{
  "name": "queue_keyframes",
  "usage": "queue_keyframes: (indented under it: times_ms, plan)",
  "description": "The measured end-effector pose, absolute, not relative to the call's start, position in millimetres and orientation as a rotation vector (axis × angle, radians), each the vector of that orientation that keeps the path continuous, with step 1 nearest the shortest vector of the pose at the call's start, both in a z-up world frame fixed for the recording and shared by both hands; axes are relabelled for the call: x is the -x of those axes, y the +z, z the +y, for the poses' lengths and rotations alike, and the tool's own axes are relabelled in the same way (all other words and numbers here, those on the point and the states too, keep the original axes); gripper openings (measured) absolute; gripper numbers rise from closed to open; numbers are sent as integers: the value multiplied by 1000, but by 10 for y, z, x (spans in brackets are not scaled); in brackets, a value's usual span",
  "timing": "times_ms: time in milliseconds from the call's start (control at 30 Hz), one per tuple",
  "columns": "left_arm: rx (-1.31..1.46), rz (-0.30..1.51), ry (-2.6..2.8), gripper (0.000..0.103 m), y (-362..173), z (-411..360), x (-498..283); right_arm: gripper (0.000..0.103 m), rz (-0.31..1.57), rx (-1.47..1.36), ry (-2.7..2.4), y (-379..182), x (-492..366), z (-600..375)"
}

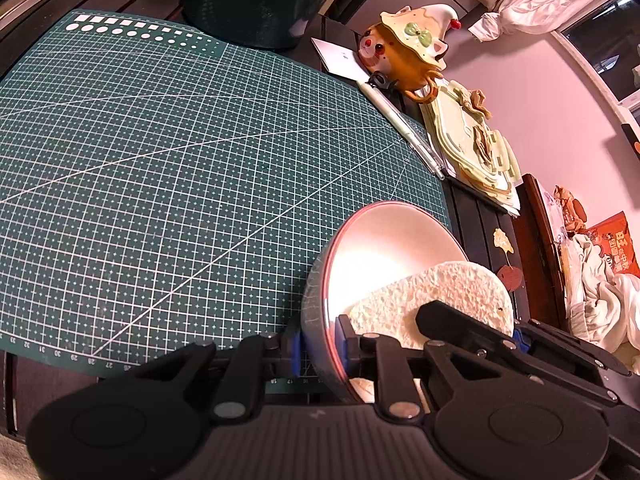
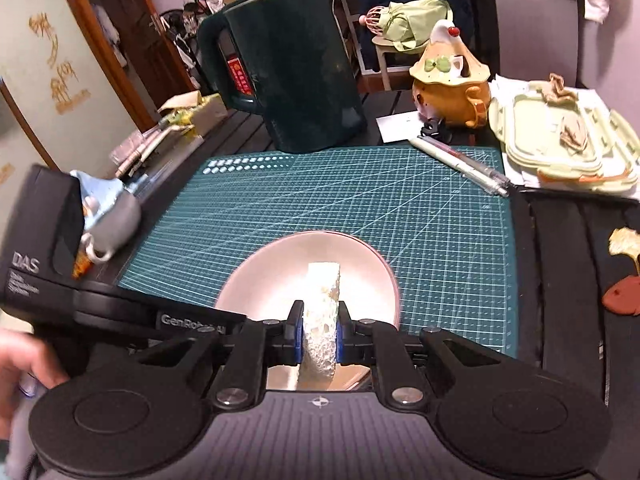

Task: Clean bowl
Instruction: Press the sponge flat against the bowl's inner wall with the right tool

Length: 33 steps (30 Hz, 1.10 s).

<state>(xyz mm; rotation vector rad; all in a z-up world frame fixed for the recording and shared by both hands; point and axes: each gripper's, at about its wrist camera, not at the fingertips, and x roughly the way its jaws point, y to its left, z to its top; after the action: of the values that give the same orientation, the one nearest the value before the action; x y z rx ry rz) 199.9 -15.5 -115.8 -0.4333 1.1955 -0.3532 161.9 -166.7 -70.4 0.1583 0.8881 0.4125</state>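
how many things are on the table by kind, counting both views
bowl: 1
sponge: 1
cutting mat: 1
kettle: 1
pens: 2
figurine mugs: 2
container lids stack: 1
total: 9

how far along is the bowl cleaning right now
Done: both tools are gripped. The left gripper is shut on the rim of the bowl, tilting it on the cutting mat. In hand: the right gripper is shut on the sponge, held on edge inside the bowl. Left: the wiping itself; the inside looks clean already, but residue is hard to judge in this light. The bowl has not been set down.
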Motion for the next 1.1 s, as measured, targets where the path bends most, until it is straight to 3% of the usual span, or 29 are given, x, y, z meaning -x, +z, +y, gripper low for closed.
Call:
queue_keyframes:
  times_ms: [1100]
  plan:
    - [479,1197,-349,18,-1267,65,-1975,16,827,-164,444,-683,-1518,-1517]
